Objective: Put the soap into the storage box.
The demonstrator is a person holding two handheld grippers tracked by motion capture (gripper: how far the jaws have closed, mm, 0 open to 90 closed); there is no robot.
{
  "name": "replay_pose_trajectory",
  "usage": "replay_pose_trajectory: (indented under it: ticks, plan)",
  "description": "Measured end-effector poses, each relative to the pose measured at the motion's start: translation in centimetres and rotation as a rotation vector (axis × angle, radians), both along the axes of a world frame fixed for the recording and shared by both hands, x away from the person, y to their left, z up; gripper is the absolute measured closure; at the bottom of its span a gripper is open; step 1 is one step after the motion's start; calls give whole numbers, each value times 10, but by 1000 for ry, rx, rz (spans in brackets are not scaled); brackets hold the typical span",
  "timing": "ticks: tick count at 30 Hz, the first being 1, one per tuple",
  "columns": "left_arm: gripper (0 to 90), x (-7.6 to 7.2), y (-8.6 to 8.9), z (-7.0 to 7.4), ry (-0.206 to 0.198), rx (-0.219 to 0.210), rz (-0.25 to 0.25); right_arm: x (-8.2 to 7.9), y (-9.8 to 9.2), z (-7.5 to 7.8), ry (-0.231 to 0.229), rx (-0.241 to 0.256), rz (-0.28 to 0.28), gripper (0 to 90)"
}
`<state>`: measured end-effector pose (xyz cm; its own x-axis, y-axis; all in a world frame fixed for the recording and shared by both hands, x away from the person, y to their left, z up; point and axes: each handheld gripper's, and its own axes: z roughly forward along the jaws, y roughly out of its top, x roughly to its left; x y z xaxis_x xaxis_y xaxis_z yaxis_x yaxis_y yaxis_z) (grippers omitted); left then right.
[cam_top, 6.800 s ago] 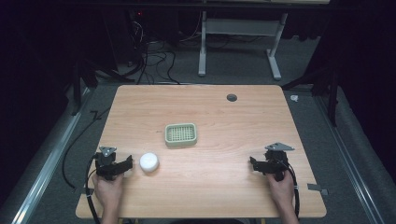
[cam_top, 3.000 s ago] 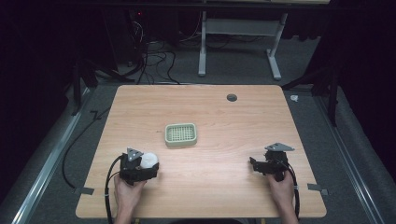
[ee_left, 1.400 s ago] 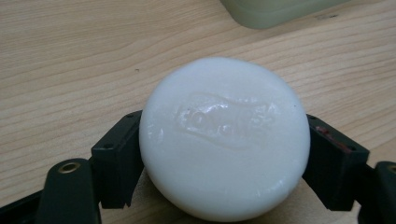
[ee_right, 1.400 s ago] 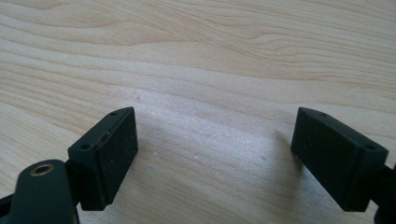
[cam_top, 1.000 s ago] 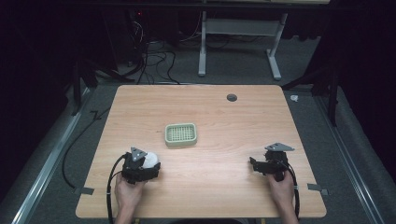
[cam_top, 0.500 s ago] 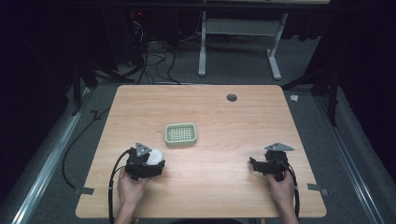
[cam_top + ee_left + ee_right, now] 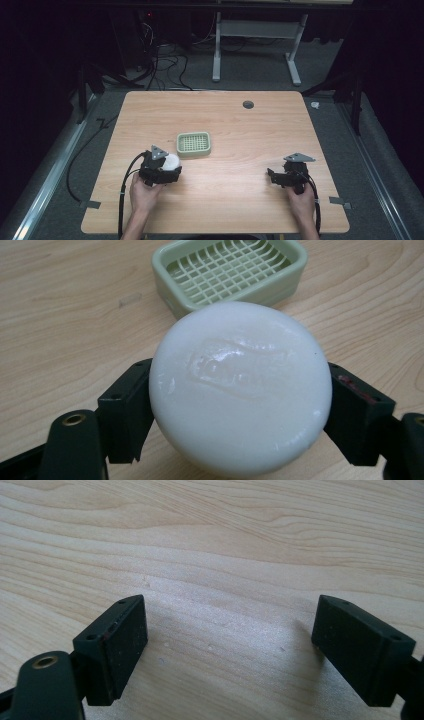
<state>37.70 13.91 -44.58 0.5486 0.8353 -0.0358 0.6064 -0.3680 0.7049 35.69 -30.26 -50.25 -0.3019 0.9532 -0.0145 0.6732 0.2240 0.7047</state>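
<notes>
Standing at the near edge of the light wooden table point(image 7: 235, 125), the person holds one black two-jaw tool in each hand.

Item one: left gripper point(image 7: 170, 167), lower left of the high view, held in the person's left hand point(image 7: 142, 192). Its jaws are clamped on either side of a round white bar of soap point(image 7: 240, 385) (a faint stamped mark shows on its glossy top face). In the high view the soap point(image 7: 171, 161) sits at the gripper's front end, just below and left of the tray.

Item two: pale green rectangular plastic soap tray with a slatted grid floor point(image 7: 230, 270), at the top of the left gripper view, just beyond the soap and apart from it. In the high view the tray point(image 7: 194, 144) lies slightly left of the table's centre.

Item three: right gripper point(image 7: 230, 640), jaws spread wide with only bare wood grain between them. In the high view it point(image 7: 272, 176) sits at lower right, well apart from the tray, gripped by the right hand point(image 7: 300, 197).

Item four: small dark round hole point(image 7: 248, 104) in the tabletop, upper centre.
</notes>
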Motion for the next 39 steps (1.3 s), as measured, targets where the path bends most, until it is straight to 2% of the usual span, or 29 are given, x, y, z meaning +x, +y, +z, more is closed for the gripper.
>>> replay_pose_trajectory:
  ticks: [5, 8, 12, 15, 20, 23, 26, 29, 32, 39]
  plan:
    - [238, 6, -5, 5, -3, 1, -12, 0, 0, 0, 0, 1, 1, 156]
    - [238, 10, -7, 8, -2, -13, -22, 0, 0, 0, 0, 0, 0, 156]
    - [238, 14, -10, 11, -11, -3, -29, 0, 0, 0, 2, 2, -1, 156]
    - [238, 18, -13, 13, -5, -19, -31, 0, 0, 0, 0, 0, 0, 156]
    - [238, 26, -18, 16, -1, -15, -39, 0, 0, 0, 0, 0, 0, 156]
    - [238, 31, -20, 19, 4, -38, -49, 0, 0, 0, 0, 1, 0, 156]
    - [238, 35, -25, 21, -3, -26, -45, 0, 0, 0, 0, 0, 1, 156]
    - [238, 39, -28, 22, 0, -37, -53, 0, 0, 0, 0, 0, 1, 156]
    - [239, 44, -33, 21, -1, -6, -52, 0, 0, 0, 0, 0, 2, 156]
    - [238, 58, -43, 21, 0, 11, -62, 0, 0, 0, 0, 0, 2, 156]
